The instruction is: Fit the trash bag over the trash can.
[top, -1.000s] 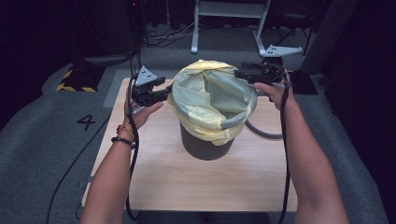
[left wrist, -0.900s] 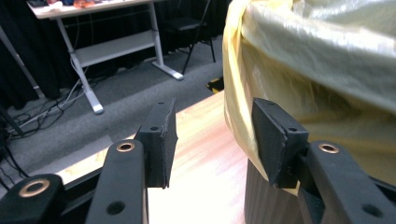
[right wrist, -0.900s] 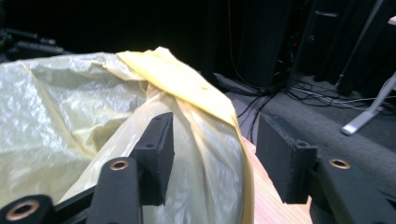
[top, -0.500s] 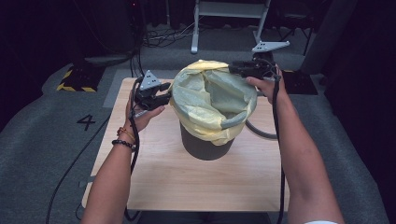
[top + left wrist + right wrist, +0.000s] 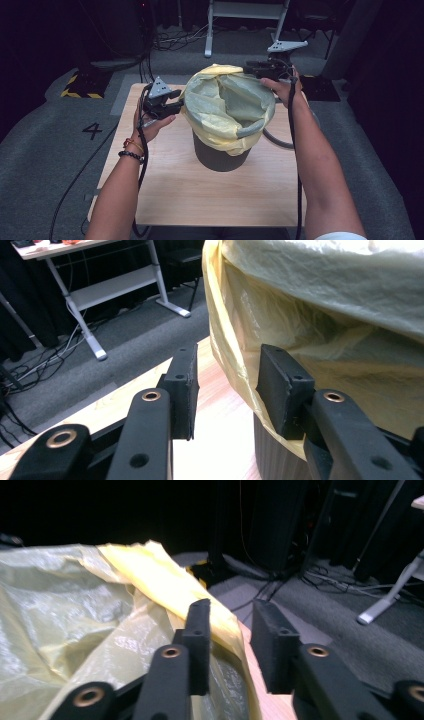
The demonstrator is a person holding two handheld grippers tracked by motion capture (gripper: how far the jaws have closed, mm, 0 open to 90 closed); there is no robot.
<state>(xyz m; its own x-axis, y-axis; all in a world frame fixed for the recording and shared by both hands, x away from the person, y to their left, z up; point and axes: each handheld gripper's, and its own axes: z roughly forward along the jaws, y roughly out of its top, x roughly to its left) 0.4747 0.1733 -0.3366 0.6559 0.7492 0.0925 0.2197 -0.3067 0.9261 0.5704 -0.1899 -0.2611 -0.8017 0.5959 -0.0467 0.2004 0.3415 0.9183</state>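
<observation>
Centrally on a pale wooden tabletop (image 5: 165, 190) stands a dark ribbed bin (image 5: 215, 157) draped in crinkled, translucent yellow liner (image 5: 225, 107).
Left gripper (image 5: 225, 385) fingers gape apart, holding nothing, one pad just beside the liner's hanging edge; right gripper (image 5: 230, 640) fingers likewise parted over the far rim, empty.

Wooden table (image 5: 165, 195) (light top): dark bin (image 5: 220, 159), grey ring (image 5: 280, 141).
</observation>
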